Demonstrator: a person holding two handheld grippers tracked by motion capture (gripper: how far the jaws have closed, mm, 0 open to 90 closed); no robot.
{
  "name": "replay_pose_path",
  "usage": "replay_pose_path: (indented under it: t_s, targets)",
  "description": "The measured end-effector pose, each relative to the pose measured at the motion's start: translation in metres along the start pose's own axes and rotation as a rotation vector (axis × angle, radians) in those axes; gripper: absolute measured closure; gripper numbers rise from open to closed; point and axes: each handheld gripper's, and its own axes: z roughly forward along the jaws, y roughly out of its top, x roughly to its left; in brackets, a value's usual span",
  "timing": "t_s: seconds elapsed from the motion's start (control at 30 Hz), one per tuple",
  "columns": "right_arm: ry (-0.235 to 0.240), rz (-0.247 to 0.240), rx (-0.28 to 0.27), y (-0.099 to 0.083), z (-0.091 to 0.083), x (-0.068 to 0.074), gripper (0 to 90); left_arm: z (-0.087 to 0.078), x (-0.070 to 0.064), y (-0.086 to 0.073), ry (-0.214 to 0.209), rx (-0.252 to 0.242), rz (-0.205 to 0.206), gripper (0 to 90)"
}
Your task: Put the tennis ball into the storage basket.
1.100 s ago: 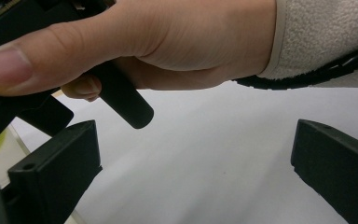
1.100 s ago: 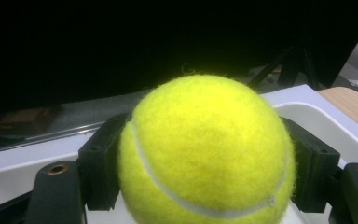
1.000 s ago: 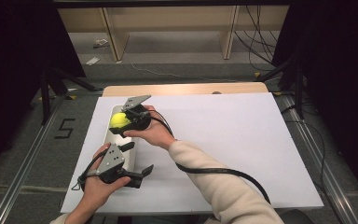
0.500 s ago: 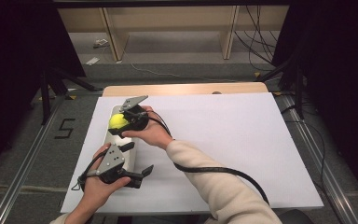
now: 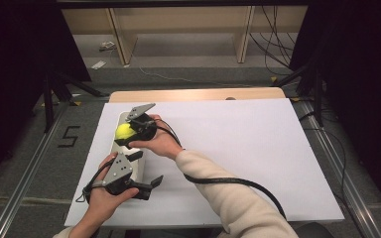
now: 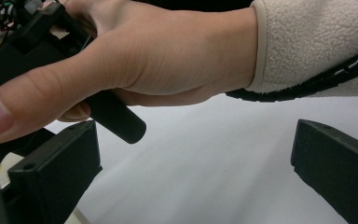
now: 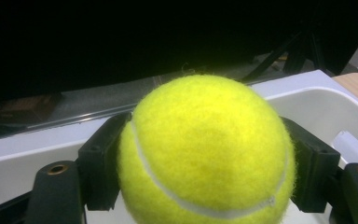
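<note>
Right claw (image 5: pixel 124 134) clamping a yellow tennis ball (image 5: pixel 124 131) between both jaws, hanging over a white tray (image 7: pixel 317 107) left of centre, left claw (image 5: pixel 146 182) gaping wide and gripping nothing, hovering lower left over the white worktop (image 5: pixel 258 148)

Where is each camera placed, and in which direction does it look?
High view: above the person's side, looking forward and down at the white table; both forearms and the left tool show.
Left gripper view: on the left tool, jaws apart, looking at the right hand and sleeve.
Right gripper view: on the right tool, jaws clamping the tennis ball over the white bin.
Shared: the high view also shows the ball.
</note>
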Motion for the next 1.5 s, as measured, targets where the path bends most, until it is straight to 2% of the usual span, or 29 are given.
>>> replay_pose_path:
  t_s: [0.43, 0.9, 1.0, 1.23, 1.33, 1.5]
  targets:
    - [0.007, 0.011, 0.041, -0.009, 0.005, 0.002, 26.9, 0.0, 0.0, 0.0, -0.002, -0.002, -0.003, 0.8]
    - [0.008, 0.012, 0.05, -0.011, 0.008, 0.002, 26.7, 0.0, -0.001, 0.0, -0.002, -0.003, -0.003, 0.8]
    - [0.005, 0.009, 0.044, -0.011, 0.007, 0.001, 26.6, 0.0, -0.001, 0.0, -0.002, -0.002, -0.003, 0.8]
    - [0.006, 0.041, 0.032, -0.013, 0.008, -0.001, 23.6, 0.0, -0.001, 0.0, -0.003, -0.002, -0.002, 0.8]
    - [-0.003, 0.061, -0.002, -0.011, 0.006, -0.002, 15.1, 0.0, -0.001, 0.0, -0.003, -0.002, -0.003, 0.8]
    - [-0.003, 0.055, -0.026, -0.007, 0.001, -0.004, 15.5, 0.0, -0.001, 0.0, -0.004, -0.002, -0.002, 0.8]
